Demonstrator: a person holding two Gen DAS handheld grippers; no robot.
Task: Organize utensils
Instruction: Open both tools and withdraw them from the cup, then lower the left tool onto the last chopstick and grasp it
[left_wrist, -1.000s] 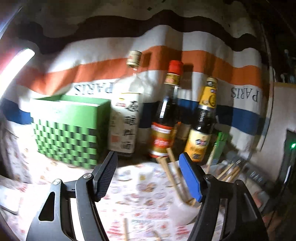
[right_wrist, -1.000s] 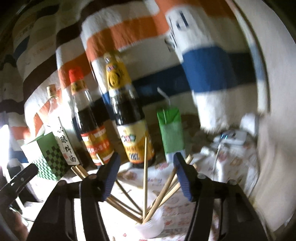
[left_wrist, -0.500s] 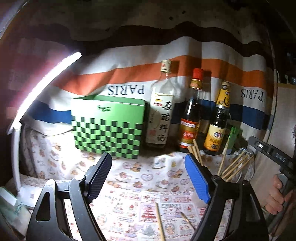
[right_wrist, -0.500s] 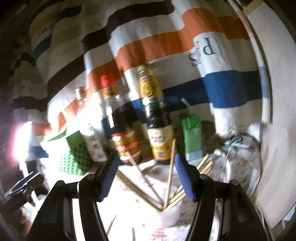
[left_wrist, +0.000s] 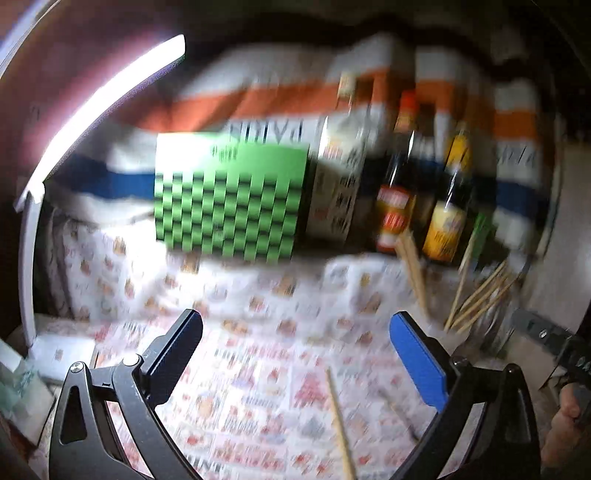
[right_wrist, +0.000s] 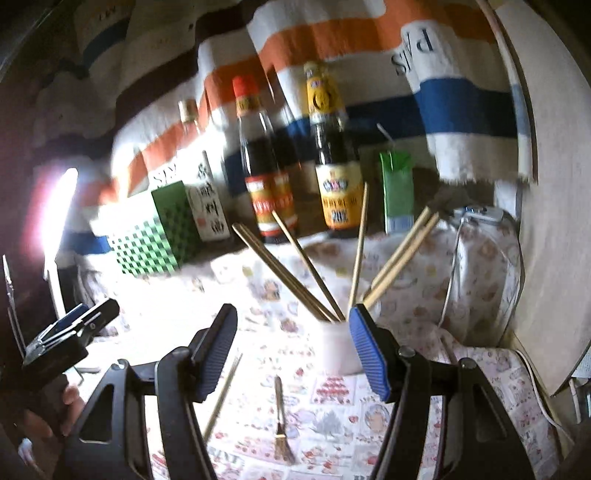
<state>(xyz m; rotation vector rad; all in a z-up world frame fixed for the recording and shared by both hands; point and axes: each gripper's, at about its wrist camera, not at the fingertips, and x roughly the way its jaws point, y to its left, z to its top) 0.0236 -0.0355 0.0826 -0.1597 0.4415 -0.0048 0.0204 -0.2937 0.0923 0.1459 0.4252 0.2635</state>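
A white cup (right_wrist: 340, 347) stands on the patterned tablecloth and holds several wooden chopsticks (right_wrist: 291, 277) fanned outwards. A loose chopstick (right_wrist: 221, 395) and a small dark utensil (right_wrist: 280, 417) lie on the cloth in front of it. My right gripper (right_wrist: 293, 347) is open and empty, just in front of the cup. My left gripper (left_wrist: 295, 350) is open and empty above the cloth; a loose chopstick (left_wrist: 340, 424) lies between its fingers, lower down. The chopsticks in the cup (left_wrist: 476, 295) stand to its right. The left gripper also shows in the right wrist view (right_wrist: 70, 332).
A green checkered box (left_wrist: 229, 199), three sauce bottles (right_wrist: 258, 166) and a green carton (right_wrist: 397, 188) stand along the back against a striped towel. A lit lamp (left_wrist: 96, 107) is at the left. A cable and device (right_wrist: 476, 218) lie at the right.
Both grippers have pulled back and tilted down, so more tablecloth and the loose utensils show. The left view is blurred by motion. Both stay open and empty.
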